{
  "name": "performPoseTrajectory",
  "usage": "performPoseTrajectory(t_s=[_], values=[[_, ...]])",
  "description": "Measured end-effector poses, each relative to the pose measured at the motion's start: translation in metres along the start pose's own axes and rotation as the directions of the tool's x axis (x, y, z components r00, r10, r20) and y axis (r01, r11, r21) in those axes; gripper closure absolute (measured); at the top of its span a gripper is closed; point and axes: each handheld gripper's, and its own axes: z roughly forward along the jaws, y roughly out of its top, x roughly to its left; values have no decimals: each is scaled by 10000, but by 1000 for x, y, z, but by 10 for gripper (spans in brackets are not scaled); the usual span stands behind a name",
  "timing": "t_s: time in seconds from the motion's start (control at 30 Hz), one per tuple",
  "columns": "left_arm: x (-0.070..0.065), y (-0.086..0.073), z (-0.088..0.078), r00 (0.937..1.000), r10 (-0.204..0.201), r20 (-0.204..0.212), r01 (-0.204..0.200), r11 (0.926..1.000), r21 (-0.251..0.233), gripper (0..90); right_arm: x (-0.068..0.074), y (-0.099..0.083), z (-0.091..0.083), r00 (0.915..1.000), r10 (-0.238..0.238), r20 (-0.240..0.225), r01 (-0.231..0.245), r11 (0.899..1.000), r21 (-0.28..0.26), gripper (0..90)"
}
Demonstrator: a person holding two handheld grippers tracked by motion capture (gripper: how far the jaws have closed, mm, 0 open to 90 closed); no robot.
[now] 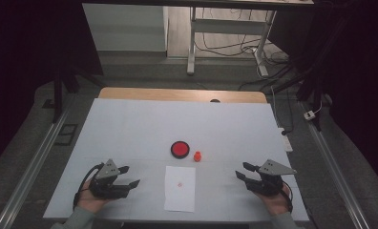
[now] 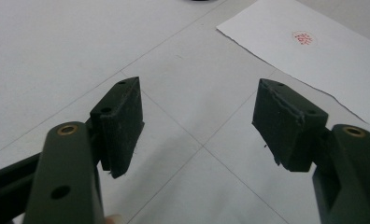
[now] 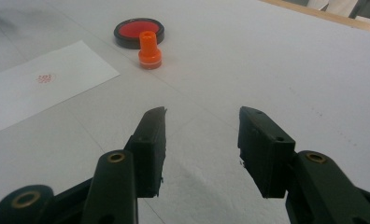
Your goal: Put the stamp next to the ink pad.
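Orange stamp (image 3: pixel 150 50) stands beside the ink pad (image 3: pixel 138 31); both the left gripper (image 2: pixel 198 126) and the right gripper (image 3: pixel 202 147) gape empty, touching nothing.

A white sheet of paper (image 1: pixel 180 188) bears a small red stamped mark (image 1: pixel 179 184) of dotted pattern. The round ink pad (image 1: pixel 180 149) is bright red inside a black rim. The small stamp (image 1: pixel 197 156) beside it is orange. The table cover (image 1: pixel 130 129) is pale grey-white with faint grid lines. Both grippers, left (image 1: pixel 129 176) and right (image 1: pixel 241 171), are black with grey plates.
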Motion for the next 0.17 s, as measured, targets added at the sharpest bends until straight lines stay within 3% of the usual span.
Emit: performPoseTrajectory(t_s=[0.17], values=[[0,0,0,10000,5,17,-5,10000,-7,330,-1,1,-2,10000,-28,28,28,10000,6,510]])
